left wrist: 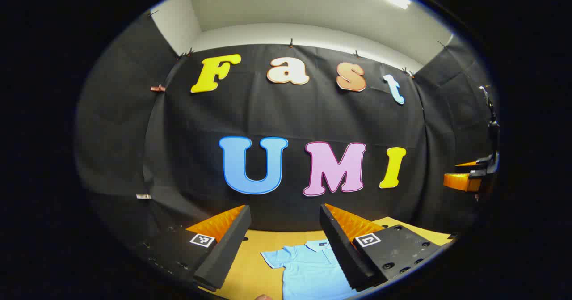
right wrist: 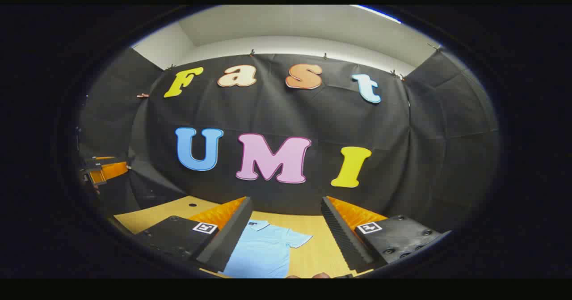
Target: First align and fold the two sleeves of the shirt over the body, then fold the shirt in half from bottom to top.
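Shirt [left wrist: 308, 268] flat on the table [left wrist: 250, 255]; no readable label.

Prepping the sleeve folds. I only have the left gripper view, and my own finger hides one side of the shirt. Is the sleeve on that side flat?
Observer: Yes. In the right gripper view that sleeve lies spread flat on the table, not folded over the shirt.
Operator: Right gripper open?
Observer: Open. The right gripper has its fingers wide apart with nothing held. The shirt shows between them, untouched.
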### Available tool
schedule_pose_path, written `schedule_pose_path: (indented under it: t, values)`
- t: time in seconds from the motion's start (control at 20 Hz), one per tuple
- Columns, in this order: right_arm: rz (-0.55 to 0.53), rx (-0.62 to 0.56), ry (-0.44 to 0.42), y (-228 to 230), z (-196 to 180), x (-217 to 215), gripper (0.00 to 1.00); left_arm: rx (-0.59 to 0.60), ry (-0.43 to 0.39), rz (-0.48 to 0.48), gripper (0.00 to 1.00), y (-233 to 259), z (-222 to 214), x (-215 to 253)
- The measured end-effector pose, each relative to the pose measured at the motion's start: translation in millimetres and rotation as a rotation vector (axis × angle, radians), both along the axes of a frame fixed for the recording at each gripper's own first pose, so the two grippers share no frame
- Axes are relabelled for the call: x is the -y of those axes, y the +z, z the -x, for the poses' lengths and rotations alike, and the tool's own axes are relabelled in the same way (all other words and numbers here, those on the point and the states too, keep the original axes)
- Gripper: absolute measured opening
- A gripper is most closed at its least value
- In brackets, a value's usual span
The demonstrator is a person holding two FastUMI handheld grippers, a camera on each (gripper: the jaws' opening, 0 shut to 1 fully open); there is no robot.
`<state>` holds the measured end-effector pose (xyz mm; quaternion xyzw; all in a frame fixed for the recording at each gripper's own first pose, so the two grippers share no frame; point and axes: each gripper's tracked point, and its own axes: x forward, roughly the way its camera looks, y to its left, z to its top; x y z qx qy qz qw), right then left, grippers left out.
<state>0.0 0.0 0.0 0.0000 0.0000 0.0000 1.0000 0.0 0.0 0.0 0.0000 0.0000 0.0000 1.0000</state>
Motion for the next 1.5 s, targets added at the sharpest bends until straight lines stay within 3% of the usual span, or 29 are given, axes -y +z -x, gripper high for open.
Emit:
schedule_pose_path:
  t: [0.25,0.85,0.95,1.2,1.5]
  values:
    - [0.058,-0.005,-0.020,-1,10,10,0.96,0.008,-0.031,0.013,0.98,6,-4,6]
    - [0.031,-0.031,-0.052,-6,6,14,0.97,0.076,-0.070,-0.004,0.98,28,2,9]
    - [0.028,-0.044,-0.053,-10,-3,14,0.99,0.065,-0.056,0.009,0.98,26,1,3]
    - [-0.067,-0.215,-0.061,-62,-34,16,0.97,0.003,-0.032,0.021,0.98,2,3,-16]
    - [-0.076,-0.379,-0.046,-132,-105,34,0.97,-0.033,0.037,0.012,0.98,-12,-13,-31]
